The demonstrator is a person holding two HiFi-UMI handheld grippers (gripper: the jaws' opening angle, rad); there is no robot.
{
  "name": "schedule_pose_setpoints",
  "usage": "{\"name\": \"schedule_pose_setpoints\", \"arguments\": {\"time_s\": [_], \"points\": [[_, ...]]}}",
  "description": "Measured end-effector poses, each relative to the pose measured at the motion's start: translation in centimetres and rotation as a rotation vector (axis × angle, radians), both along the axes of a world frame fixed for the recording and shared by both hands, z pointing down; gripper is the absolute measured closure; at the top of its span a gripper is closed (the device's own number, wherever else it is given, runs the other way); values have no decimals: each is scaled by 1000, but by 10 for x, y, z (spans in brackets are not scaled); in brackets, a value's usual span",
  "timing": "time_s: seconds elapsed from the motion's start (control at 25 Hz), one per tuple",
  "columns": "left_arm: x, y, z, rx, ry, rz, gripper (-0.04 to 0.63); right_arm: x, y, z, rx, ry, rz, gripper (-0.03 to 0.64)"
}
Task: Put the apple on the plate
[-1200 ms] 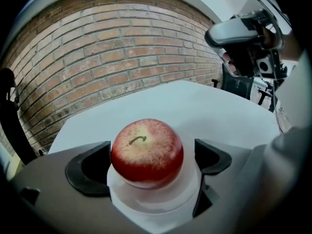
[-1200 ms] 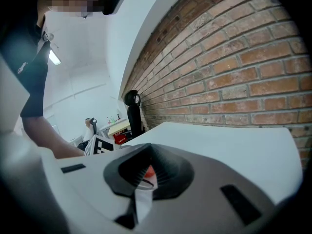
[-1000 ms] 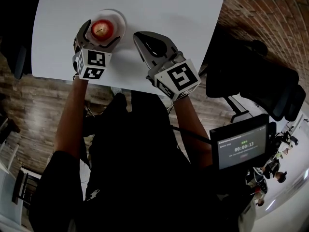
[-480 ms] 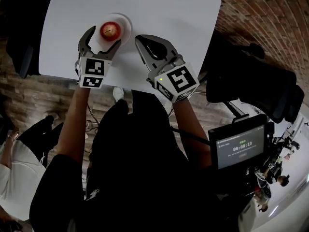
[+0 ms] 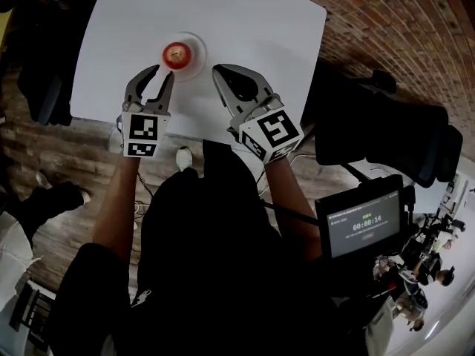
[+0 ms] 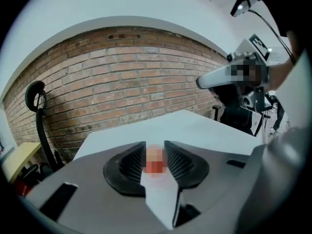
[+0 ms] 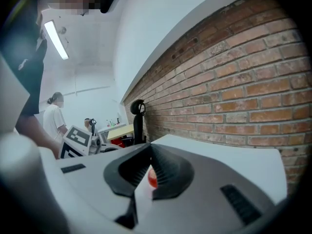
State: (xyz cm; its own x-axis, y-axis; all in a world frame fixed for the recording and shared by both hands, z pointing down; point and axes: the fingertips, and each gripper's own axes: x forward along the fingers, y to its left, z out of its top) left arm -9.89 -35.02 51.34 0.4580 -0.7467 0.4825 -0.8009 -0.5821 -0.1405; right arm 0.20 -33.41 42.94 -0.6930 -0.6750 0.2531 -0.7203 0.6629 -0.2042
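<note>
Two claws hover over the near edge of the table [image 5: 252, 21], both empty. My left claw [image 5: 158, 73] has just been closing to a narrow gap, with nothing between its jaws. The apple [image 5: 176, 53] sits on the plate [image 5: 196, 59] just beyond its tips, untouched. My right claw [image 5: 228, 71], to the right of the plate, is clenched.

apple [image 5: 176, 53] on plate [image 5: 197, 58], table [image 5: 252, 28] open around

We see a smooth, matt white bench [image 5: 245, 21], a glossy-skinned apple [image 5: 176, 53] on a smooth white plate [image 5: 196, 59], matt grey plastic left tongs [image 6: 155, 145] and right tongs [image 7: 150, 147] with ribbed pads, and a rough brick wall [image 6: 122, 82].
</note>
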Motion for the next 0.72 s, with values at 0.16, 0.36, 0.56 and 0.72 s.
{"name": "schedule_pose_setpoints", "arguments": {"time_s": [0.16, 0.36, 0.56, 0.72], "points": [[0, 0, -8, 12, 41, -27, 548, 9, 0, 5, 7, 12, 15, 614], [4, 1, -22, 45, 73, -21, 588, 16, 3, 5, 26, 26, 26, 614], [-21, 38, -59, 87, 83, -28, 588, -4, 34, -27, 74, 34, 34, 614], [-29, 54, -69, 95, 84, -38, 588, -6, 46, -36, 93, 38, 43, 614]]}}
